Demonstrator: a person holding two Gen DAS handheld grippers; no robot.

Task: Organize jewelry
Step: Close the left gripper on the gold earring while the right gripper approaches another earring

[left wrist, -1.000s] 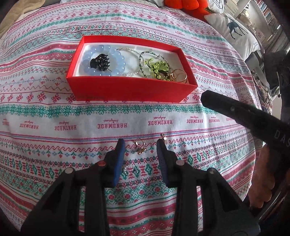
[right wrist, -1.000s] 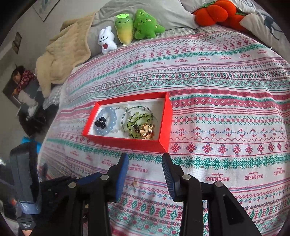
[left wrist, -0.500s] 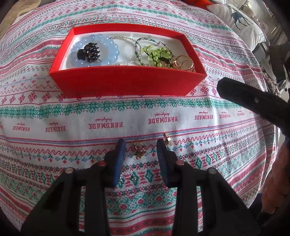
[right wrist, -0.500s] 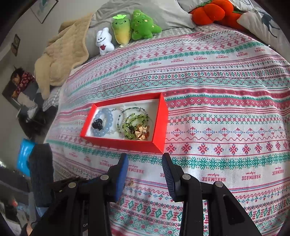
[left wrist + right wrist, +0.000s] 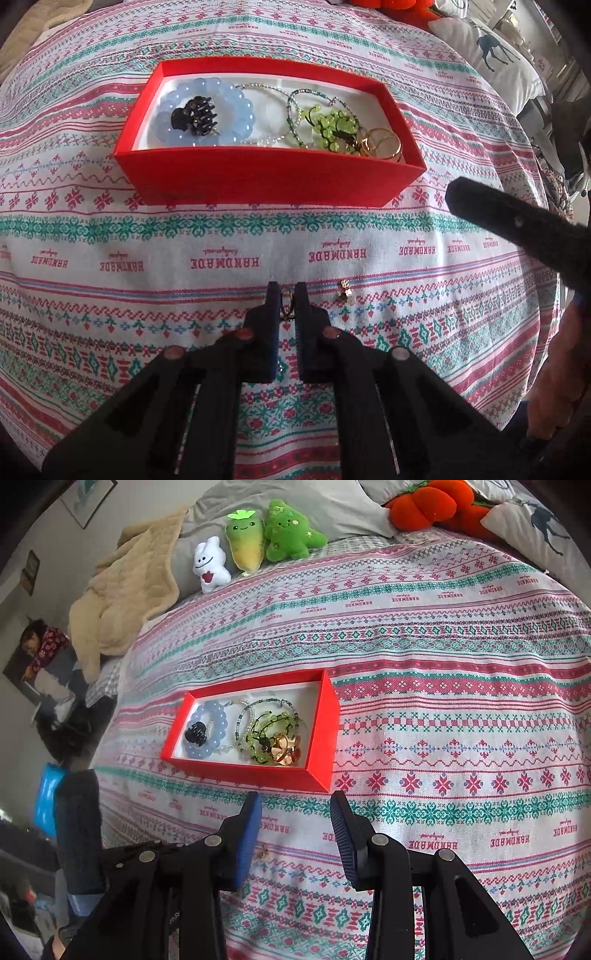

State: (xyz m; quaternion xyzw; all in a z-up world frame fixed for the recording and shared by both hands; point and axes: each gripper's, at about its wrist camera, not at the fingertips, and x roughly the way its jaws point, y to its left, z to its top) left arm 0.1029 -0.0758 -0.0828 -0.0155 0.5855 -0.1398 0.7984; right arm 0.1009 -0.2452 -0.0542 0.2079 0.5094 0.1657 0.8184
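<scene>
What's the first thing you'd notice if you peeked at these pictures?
The bright red box in the middle of the patterned bedspread grabs your eye, full of jewelry like a blue bead bracelet and a black hair clip. Up by the pillows sit three plush toys. Down in front, the left claw is pinching a small gold ring on the bedspread.

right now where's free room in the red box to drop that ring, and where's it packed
Inside the red box, bare white floor shows between the blue bead bracelet and the green beads, and along the far wall. The right end is crowded: green beads, gold rings. The left gripper is shut on the small ring.
</scene>
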